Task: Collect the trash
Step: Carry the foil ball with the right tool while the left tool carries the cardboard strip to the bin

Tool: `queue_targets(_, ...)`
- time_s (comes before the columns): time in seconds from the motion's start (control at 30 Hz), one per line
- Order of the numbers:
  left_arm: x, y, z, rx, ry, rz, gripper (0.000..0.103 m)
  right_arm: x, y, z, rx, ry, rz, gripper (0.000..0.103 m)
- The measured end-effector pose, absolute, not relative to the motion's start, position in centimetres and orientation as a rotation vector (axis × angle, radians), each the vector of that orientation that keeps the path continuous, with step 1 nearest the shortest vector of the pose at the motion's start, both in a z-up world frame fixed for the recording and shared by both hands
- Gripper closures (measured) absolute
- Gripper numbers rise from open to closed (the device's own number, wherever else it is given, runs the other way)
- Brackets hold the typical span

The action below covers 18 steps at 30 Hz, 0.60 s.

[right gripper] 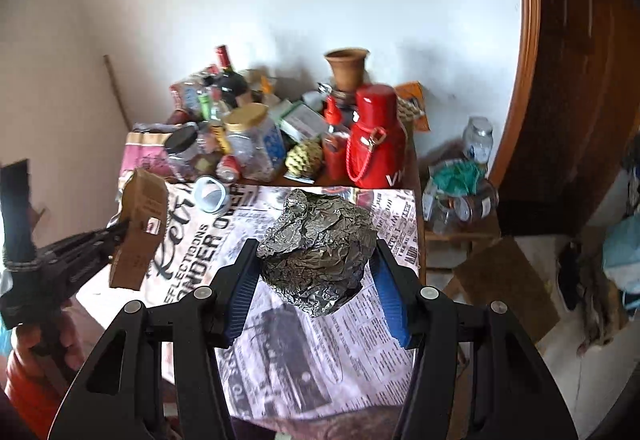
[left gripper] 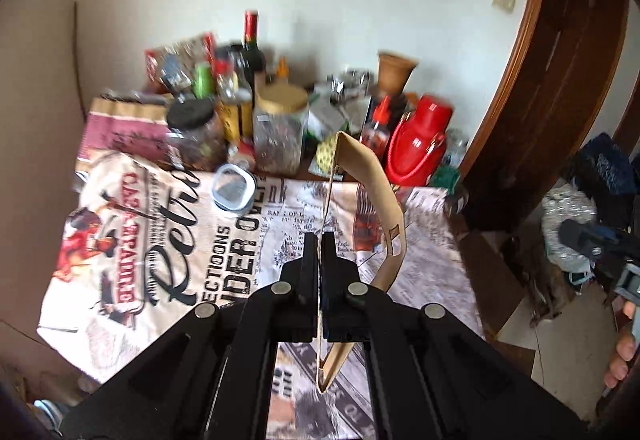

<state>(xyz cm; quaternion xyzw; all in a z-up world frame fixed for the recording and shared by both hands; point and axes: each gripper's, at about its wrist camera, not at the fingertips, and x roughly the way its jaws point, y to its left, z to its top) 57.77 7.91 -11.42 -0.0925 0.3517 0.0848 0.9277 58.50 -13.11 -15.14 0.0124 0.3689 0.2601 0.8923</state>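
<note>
My left gripper [left gripper: 319,240] is shut on a flattened brown cardboard sleeve [left gripper: 372,176], which bows up and to the right above the printed tablecloth [left gripper: 168,240]. In the right wrist view that same cardboard sleeve [right gripper: 140,228] hangs at the left, pinched by the left gripper [right gripper: 116,230], with a hand under it. A crumpled ball of silver foil [right gripper: 316,248] sits between the blue pads [right gripper: 240,292] of my right gripper [right gripper: 316,244], which is shut on it and holds it above the tablecloth [right gripper: 304,352].
The table's far end is crowded with jars [left gripper: 280,128], a wine bottle [left gripper: 252,44], a red flask [right gripper: 376,136], a clay pot [right gripper: 346,68] and a small white lid [left gripper: 232,186]. A dark wooden door frame [right gripper: 560,80] and floor clutter [right gripper: 460,192] lie right.
</note>
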Motion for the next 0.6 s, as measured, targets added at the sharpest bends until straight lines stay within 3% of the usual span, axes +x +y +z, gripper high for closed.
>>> queue_targets(0.3, 48.0, 6.8, -5.7, -0.152, 0.569, 0.14, 0.103, 51.4, -13.4, -11.8, 0.012, 0.676, 0.569, 0.051)
queue_targets(0.6, 36.9, 8.2, -5.7, -0.098, 0.539, 0.033, 0.103, 39.8, -11.2, -11.6, 0.04, 0.632, 0.501, 0.051)
